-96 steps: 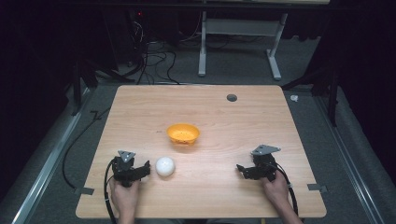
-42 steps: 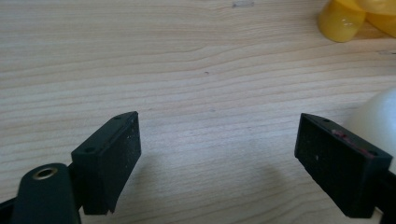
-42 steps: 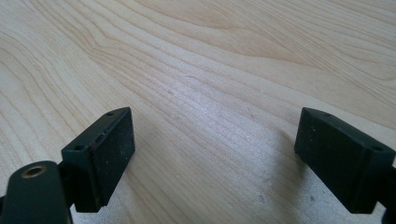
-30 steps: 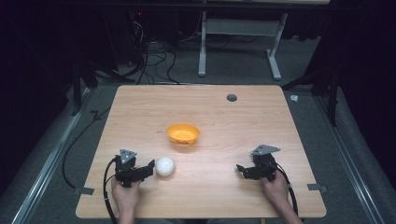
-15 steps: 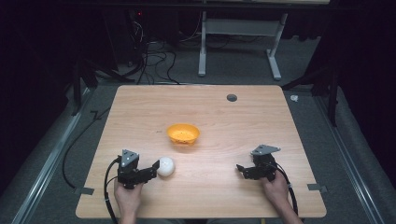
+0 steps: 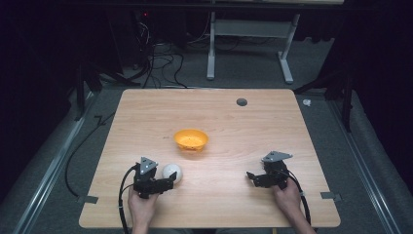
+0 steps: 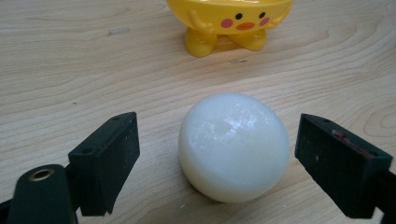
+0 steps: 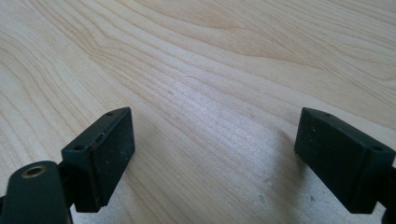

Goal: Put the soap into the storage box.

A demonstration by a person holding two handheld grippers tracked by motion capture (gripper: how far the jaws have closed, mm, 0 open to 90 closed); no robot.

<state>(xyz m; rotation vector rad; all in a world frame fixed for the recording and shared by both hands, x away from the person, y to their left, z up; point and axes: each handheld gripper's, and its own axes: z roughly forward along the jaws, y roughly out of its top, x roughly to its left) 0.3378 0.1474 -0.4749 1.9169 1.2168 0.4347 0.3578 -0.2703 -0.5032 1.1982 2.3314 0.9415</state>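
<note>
A white ball (image 6: 172, 172) (image 7: 233, 146) rests on the wooden table (image 6: 243, 131), near its front left. My left gripper (image 6: 168, 183) (image 7: 219, 158) is open, one jaw on each side of the ball, with a gap on both sides. Beyond the ball stands a yellow bowl (image 6: 191, 139) (image 7: 231, 21) with a chick face and small feet. My right gripper (image 6: 251, 177) (image 8: 215, 154) is open at the front right, low over bare wood, with nothing between its jaws.
A dark round hole (image 6: 241, 102) marks the table's far right part. Cables (image 6: 156, 63) and a white desk frame (image 6: 248, 44) lie on the floor beyond the far edge. Bare wood stretches between the two grippers.
My left gripper has moved to the right toward the ball, until its jaws reach around it. The ball, the bowl and my right gripper have stayed still.
</note>
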